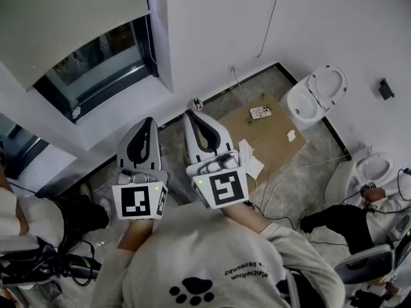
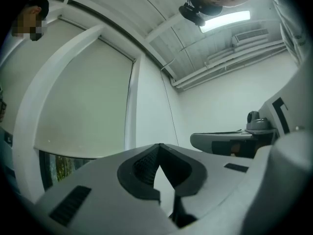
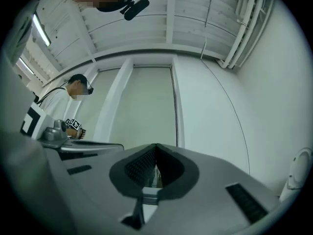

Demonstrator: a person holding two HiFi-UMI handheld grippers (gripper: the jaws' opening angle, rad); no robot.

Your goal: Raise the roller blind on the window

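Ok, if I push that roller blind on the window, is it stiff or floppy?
Probably floppy: the roller blind hangs as a thin flat sheet. Its straight lower edge hints at stiffening there, so it would likely swing as one piece, not crumple.

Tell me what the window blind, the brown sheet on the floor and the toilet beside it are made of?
The roller blind looks like pale matte fabric: flat, no shine, one smooth sheet. The brown sheet is probably cardboard: dull tan, straight edges. The toilet seems glazed ceramic, white and smooth, though it could be plastic.
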